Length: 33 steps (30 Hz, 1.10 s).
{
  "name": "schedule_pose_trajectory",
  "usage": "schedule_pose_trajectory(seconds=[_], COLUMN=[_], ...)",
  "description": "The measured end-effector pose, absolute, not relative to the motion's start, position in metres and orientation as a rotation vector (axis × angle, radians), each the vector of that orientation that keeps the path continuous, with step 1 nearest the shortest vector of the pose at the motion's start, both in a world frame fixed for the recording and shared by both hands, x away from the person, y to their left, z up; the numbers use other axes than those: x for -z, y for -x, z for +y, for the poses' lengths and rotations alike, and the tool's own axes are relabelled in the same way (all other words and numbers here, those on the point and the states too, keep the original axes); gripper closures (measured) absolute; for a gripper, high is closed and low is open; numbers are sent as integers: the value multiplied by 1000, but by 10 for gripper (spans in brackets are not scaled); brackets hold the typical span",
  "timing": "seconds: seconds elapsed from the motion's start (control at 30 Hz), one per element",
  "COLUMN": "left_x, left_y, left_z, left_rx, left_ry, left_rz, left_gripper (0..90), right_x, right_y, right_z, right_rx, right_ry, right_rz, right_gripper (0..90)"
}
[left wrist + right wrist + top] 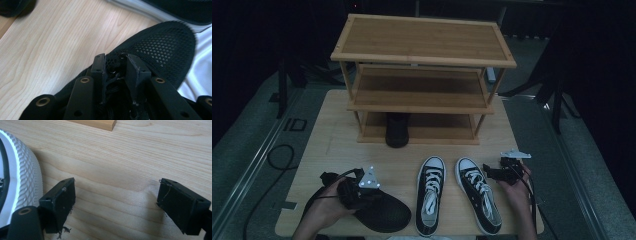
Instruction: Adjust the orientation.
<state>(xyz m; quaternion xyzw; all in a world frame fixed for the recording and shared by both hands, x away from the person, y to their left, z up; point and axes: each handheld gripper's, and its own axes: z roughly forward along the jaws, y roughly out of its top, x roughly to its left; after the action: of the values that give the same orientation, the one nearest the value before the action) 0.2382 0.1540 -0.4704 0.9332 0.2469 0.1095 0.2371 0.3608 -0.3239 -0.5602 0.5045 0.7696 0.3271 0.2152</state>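
- Black mesh shoe point(384, 215) lies at your table's near-left edge, toe pointing right.
- Your left gripper point(113, 68) pinches its laces.
- Your right gripper point(115, 205) rests spread beside the right sneaker point(478, 195).

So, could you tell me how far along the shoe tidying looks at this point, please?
Apparently early. Done: one black shoe already sits on the bottom shelf of the wooden rack. In hand: the left gripper is closed on the laces of the black mesh sneaker, which is on the table. Left: the two black-and-white canvas sneakers lie untouched, with the right gripper open beside them.
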Motion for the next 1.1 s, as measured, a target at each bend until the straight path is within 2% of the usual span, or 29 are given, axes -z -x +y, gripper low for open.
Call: schedule_pose_trajectory(seconds=[0.03, 0.07, 0.47, 0.63, 0.67, 0.7, 0.73, 0.8, 0.97, 1.1], left_x=[471, 472, 476, 477, 477, 477, 478, 477, 476, 467], left_y=[-238, -241, -252, -260, -260, -261, -270, -273, -274, -271], left_z=[152, 152, 155, 152, 152, 152, 161, 165, 165, 176], left_rx=[-321, -325, -319, -376, -376, -493, -527, -497, -465, -390], left_ry=[-2569, -2556, -2498, -2471, -2471, -2477, -2462, -2424, -2418, -2341], left_rz=[684, 719, 810, 885, 885, 928, 1051, 1071, 1036, 994], left_gripper=[717, 788, 805, 808, 875, 899, 897, 880, 881, 810], right_x=[560, 560, 560, 560, 560, 560, 560, 560, 560, 560], right_y=[-361, -361, -361, -361, -361, -361, -361, -361, -361, -361], right_z=[-324, -324, -324, -324, -324, -324, -324, -324, -324, -324], right_rx=[-907, -907, -907, -907, -907, -907, -907, -907, -907, -907], right_ry=[-1399, -1400, -1400, -1399, -1399, -1399, -1399, -1399, -1399, -1399], right_rz=[2134, 2134, 2134, 2134, 2134, 2134, 2134, 2134, 2134, 2134], right_gripper=[148, 149, 148, 148, 149, 149, 149, 148, 149, 148])
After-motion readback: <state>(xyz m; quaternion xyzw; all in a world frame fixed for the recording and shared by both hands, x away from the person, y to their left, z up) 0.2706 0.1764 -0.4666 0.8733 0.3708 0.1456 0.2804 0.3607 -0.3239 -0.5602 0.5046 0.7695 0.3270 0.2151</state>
